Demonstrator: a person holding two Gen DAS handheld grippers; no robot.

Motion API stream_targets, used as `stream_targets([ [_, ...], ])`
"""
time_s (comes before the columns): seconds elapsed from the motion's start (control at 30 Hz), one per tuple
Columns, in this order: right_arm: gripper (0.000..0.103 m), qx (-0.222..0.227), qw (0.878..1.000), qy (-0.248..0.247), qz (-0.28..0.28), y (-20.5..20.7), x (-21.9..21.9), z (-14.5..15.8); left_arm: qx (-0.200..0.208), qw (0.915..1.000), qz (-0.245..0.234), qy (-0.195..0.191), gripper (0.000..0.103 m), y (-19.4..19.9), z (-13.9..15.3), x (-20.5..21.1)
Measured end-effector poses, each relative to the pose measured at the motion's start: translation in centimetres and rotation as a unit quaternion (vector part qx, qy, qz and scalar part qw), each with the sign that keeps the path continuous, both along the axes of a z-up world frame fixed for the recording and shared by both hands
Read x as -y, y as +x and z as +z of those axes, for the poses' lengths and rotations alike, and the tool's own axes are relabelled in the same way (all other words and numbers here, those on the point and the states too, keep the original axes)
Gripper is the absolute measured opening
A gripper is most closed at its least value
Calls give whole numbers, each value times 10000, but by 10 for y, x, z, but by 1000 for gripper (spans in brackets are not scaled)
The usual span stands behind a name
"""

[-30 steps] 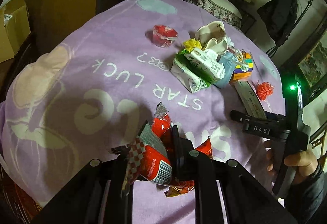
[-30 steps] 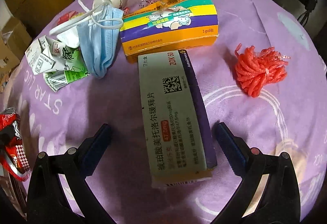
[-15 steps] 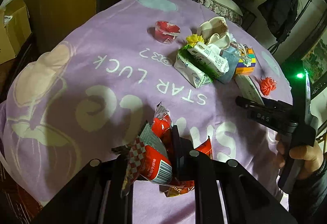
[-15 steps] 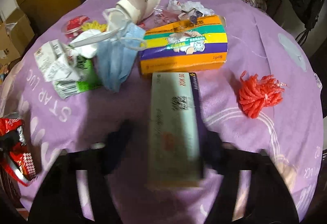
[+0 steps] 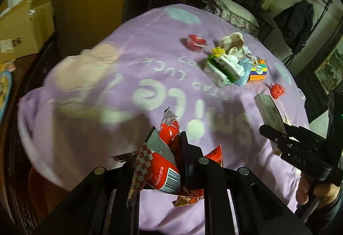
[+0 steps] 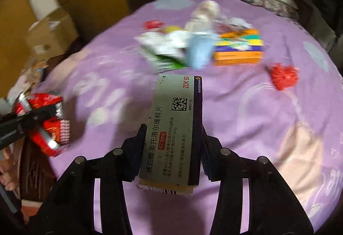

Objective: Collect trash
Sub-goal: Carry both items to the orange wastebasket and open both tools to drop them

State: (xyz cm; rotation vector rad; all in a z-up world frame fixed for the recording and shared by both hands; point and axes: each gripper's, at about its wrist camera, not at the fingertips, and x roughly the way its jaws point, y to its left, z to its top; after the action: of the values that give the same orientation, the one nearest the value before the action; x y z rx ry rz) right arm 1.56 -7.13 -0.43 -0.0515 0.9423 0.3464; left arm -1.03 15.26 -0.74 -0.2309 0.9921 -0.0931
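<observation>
Right gripper (image 6: 171,144): jaws have just closed onto a flat grey-purple cardboard medicine box (image 6: 173,125), held clear above the fuzzy purple blanket (image 6: 246,106). Left gripper (image 5: 182,149): clamped on a crinkled, glossy red snack wrapper (image 5: 165,162).

Both claws are showing matte black angular link arms, each fitted with round silver pivot screws. The left claw (image 5: 181,147) is presenting narrow flat black fingers. The right claw (image 6: 172,149) is carrying fingers (image 6: 205,149) with ridged inner pads. The right hand (image 5: 308,190) is wearing a dark ribbed sleeve cuff (image 5: 331,205).
</observation>
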Motion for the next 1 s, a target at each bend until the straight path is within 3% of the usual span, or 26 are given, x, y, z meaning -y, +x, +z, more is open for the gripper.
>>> stream_targets([
  [0.17, 46, 1, 9944, 313, 1013, -38, -80, 14, 185, 9990, 372, 182, 16, -44, 15, -52],
  [0.3, 46, -125, 9802, 533, 1904, -71, -153, 17, 209, 9950, 901, 364, 16, -79, 19, -112],
  [0.43, 46, -390, 9568, 680, 2800, -101, -235, 6, 98, 9886, 1425, 472, 16, -108, 9, -169],
  [0.63, 46, -768, 9329, 243, 3511, -124, -319, -45, -559, 9706, 2284, 518, 16, -138, -48, -253],
  [0.83, 46, -1209, 9169, -397, 3783, -129, -373, -117, -1226, 9538, 2731, 268, 16, -150, -116, -305],
  [1.0, 46, -1363, 9057, -663, 3959, -138, -400, -154, -1645, 9441, 2857, 59, 17, -151, -159, -328],
])
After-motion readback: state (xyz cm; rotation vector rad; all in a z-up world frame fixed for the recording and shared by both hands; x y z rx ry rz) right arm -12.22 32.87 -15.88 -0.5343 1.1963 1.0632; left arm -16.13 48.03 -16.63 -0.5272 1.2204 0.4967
